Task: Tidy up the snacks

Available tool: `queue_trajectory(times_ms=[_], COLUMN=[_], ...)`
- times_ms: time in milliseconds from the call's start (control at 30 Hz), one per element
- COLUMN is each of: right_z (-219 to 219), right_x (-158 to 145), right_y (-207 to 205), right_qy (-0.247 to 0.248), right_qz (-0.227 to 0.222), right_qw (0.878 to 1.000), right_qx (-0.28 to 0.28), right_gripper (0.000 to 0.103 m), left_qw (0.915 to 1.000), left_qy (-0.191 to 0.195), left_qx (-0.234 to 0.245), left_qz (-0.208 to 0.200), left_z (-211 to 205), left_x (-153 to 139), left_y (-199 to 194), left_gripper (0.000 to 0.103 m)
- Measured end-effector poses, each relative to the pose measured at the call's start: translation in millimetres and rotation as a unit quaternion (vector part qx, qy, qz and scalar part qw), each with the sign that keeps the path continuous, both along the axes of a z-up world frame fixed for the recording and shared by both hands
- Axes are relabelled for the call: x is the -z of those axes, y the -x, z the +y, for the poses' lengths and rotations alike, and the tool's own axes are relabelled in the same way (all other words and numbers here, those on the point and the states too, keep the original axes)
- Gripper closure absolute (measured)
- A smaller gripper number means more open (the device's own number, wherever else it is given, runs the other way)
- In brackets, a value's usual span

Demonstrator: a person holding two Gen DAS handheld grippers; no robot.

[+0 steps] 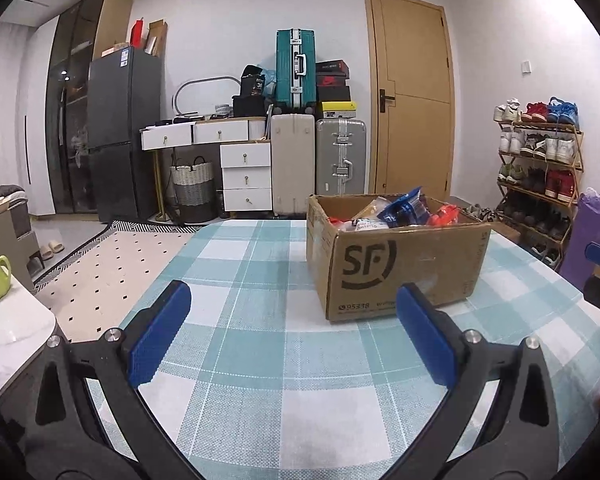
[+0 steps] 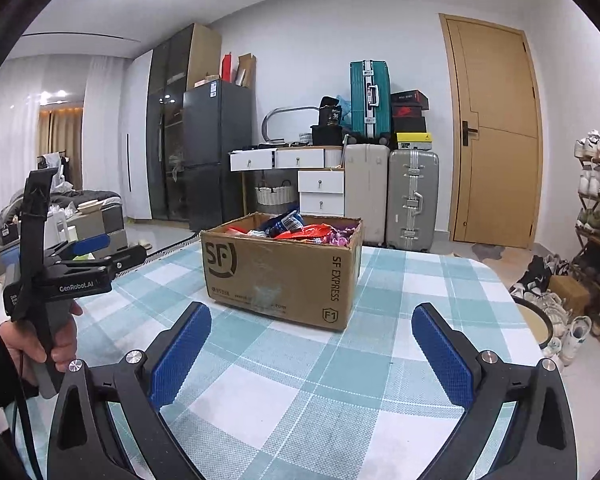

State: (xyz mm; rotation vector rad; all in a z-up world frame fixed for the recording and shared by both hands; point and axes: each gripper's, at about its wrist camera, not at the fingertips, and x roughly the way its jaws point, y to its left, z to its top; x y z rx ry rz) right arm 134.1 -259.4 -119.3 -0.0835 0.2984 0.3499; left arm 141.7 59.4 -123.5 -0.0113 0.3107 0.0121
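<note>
Snack packets (image 1: pixel 400 210) half hidden by cardboard box (image 1: pixel 404 272) walls, labels unreadable.

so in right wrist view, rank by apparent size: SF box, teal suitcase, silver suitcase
1. SF box, though it is nearest the camera.
2. Silver suitcase.
3. Teal suitcase, close to the silver one; unsure.

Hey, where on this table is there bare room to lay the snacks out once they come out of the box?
The checked blue-and-white tablecloth is bare between both open grippers and the brown cardboard SF box, and along the box's left toward the table edge. To its right, another clear strip. The box itself is crammed with snack packets.
</note>
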Motion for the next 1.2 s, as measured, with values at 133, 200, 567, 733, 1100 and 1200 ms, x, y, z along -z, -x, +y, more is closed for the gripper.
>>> queue_trajectory(times_ms=[133, 200, 567, 733, 1100, 1200], right_z=[-4, -4, -3, -3, 2, 2], right_x=[-2, -1, -1, 0, 2, 3], right_y=[0, -1, -1, -2, -2, -4], right_qy=[-0.009, -0.009, -0.009, -0.008, 0.005, 0.0], right_qz=[0.0, 0.002, 0.001, 0.002, -0.003, -0.002], right_qw=[1.0, 1.0, 1.0, 1.0, 1.0, 1.0], right_qx=[0.0, -0.002, -0.008, -0.009, -0.01, -0.01], right_gripper=[0.001, 0.001, 0.001, 0.001, 0.001, 0.001], left_qw=[1.0, 1.0, 1.0, 1.0, 1.0, 1.0], left_qy=[0.001, 0.001, 0.001, 0.0, 0.001, 0.001], left_qx=[0.002, 0.003, 0.005, 0.004, 0.007, 0.007], left_qz=[-0.003, -0.005, -0.006, -0.007, -0.006, -0.007], left_z=[-3, -3, -3, -4, -3, -3], left_x=[0, -4, -8, -8, -14, -14], left_y=[-2, 1, 7, 8, 15, 16], left_gripper=[0.001, 0.001, 0.001, 0.001, 0.001, 0.001])
